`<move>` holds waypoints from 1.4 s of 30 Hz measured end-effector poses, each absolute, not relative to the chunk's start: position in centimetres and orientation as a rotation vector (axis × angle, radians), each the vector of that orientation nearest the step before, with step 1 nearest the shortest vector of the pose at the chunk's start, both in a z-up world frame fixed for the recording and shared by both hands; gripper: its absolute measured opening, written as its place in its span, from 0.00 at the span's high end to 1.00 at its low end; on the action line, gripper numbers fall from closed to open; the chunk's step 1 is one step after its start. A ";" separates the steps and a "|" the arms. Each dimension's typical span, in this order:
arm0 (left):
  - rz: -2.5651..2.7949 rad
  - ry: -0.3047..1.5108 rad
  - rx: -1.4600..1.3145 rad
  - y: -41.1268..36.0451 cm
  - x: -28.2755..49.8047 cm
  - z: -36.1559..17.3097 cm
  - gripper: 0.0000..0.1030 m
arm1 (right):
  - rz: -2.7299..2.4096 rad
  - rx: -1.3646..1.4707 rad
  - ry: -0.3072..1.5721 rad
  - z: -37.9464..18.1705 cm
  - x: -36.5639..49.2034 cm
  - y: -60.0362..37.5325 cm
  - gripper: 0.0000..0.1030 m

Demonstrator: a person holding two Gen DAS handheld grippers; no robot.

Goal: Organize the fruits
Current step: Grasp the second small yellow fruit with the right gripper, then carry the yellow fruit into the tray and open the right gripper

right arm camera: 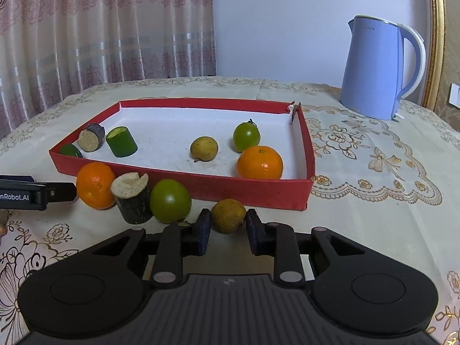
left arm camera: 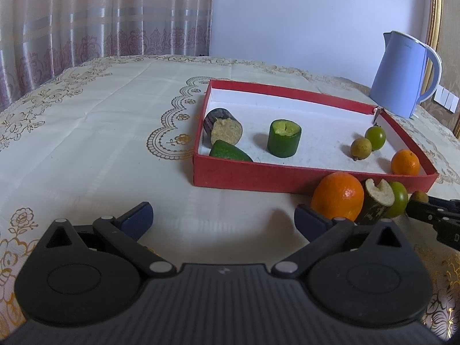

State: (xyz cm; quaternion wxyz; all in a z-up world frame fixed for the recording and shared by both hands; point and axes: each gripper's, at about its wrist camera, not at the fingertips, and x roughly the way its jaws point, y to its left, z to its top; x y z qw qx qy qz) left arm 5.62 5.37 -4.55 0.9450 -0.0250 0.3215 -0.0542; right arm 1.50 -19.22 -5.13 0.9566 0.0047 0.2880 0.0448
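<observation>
Right wrist, left tool (right arm camera: pixel 54 192) lettering "nRobot.AI"

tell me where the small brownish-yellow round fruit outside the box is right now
In the right wrist view, the small brownish-yellow round fruit sits on the tablecloth between the right gripper fingers, just in front of the red cardboard box, right of the green round fruit.

Soft, dim daylight through the curtain (left arm camera: pixel 86 17); sharp centres, fisheye-bent, vignetted edges.

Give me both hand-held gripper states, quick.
Left hand-held gripper: open, empty.
Right hand-held gripper: open around the brownish fruit, not yet clamped.
</observation>
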 end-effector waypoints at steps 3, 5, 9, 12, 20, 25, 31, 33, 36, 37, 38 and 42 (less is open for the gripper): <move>-0.108 0.657 -0.045 5.2 5.7 -4.6 0.00 | 0.099 0.027 0.575 -4.6 1.2 -19.4 0.75; -0.105 0.660 -0.034 5.1 5.7 -4.6 0.00 | 0.105 0.034 0.558 -3.9 1.1 -19.5 0.75; -0.095 0.668 -0.005 4.7 5.8 -4.6 0.00 | 0.110 0.010 0.524 -2.3 1.6 -19.0 0.75; -0.091 0.671 0.006 4.6 5.8 -4.7 0.00 | 0.122 -0.005 0.515 -1.6 2.7 -18.3 0.75; -0.086 0.675 0.019 4.4 5.9 -4.7 0.00 | 0.120 -0.053 0.560 -1.7 6.9 -16.6 0.75; -0.086 0.675 0.020 4.4 5.9 -4.7 0.00 | 0.133 -0.054 0.605 -2.4 8.2 -16.3 0.75; -0.084 0.677 0.024 4.4 5.9 -4.7 0.00 | 0.148 -0.046 0.633 -3.0 9.0 -16.0 0.75; -0.084 0.677 0.024 4.3 5.9 -4.7 0.00 | 0.151 -0.050 0.649 -3.2 9.3 -15.8 0.75; -0.084 0.677 0.024 4.3 5.9 -4.7 0.00 | 0.152 -0.039 0.657 -3.3 9.6 -15.8 0.75; -0.084 0.677 0.025 4.3 5.9 -4.7 0.00 | 0.157 -0.035 0.664 -3.3 9.7 -15.9 0.75; -0.084 0.677 0.025 4.3 5.9 -4.7 0.00 | 0.165 -0.031 0.668 -3.3 9.7 -15.9 0.75; -0.084 0.678 0.026 4.3 5.9 -4.7 0.00 | 0.166 0.000 0.669 -3.1 9.6 -16.3 0.74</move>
